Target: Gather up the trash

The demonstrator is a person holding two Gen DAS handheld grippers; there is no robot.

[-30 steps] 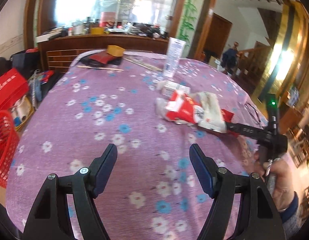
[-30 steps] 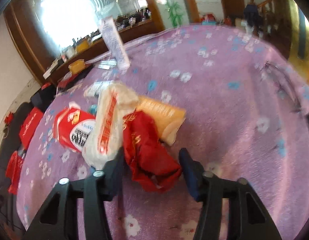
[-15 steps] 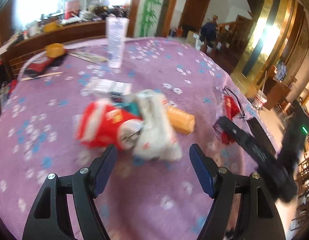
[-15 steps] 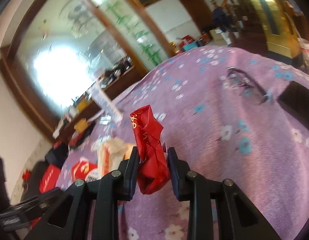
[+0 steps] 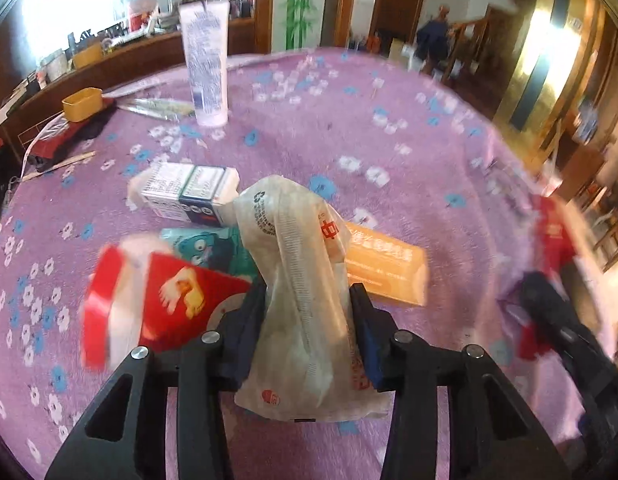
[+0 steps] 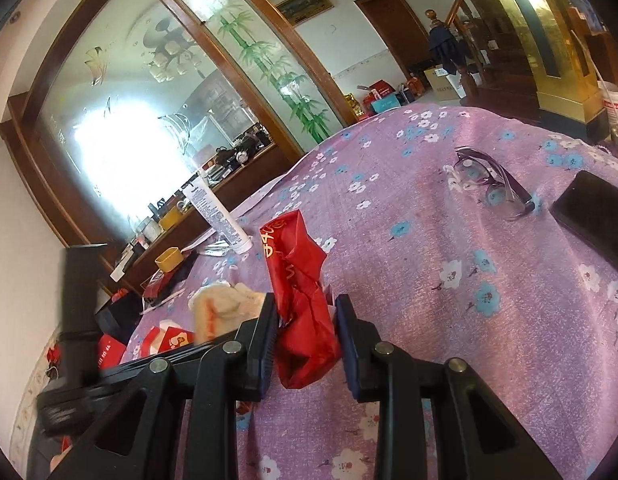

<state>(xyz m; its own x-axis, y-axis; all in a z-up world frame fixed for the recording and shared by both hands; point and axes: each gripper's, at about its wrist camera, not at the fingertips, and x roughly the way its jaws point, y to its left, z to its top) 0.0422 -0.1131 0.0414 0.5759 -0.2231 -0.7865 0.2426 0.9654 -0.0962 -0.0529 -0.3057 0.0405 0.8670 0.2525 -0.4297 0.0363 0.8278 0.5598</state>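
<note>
My left gripper (image 5: 309, 320) is shut on a crumpled white plastic wrapper (image 5: 305, 280) with red print, in a pile of trash on the purple flowered tablecloth (image 5: 389, 140). Around it lie a red and white packet (image 5: 157, 304), a teal packet (image 5: 205, 248), an orange box (image 5: 385, 268) and a white and dark carton (image 5: 189, 196). My right gripper (image 6: 307, 328) is shut on a crumpled red wrapper (image 6: 301, 292) and holds it above the cloth. The right gripper with the red wrapper shows blurred in the left wrist view (image 5: 549, 280).
A tall white tube (image 5: 205, 64) stands upright at the back. A yellow box (image 5: 83, 102) and chopsticks (image 5: 57, 166) lie at the back left. Clear glasses (image 6: 493, 184) and a black phone (image 6: 593, 208) lie on the right side of the cloth.
My left gripper swung right to the trash pile and shut on the white wrapper. My right gripper shut on the red wrapper and lifted it off the cloth.
</note>
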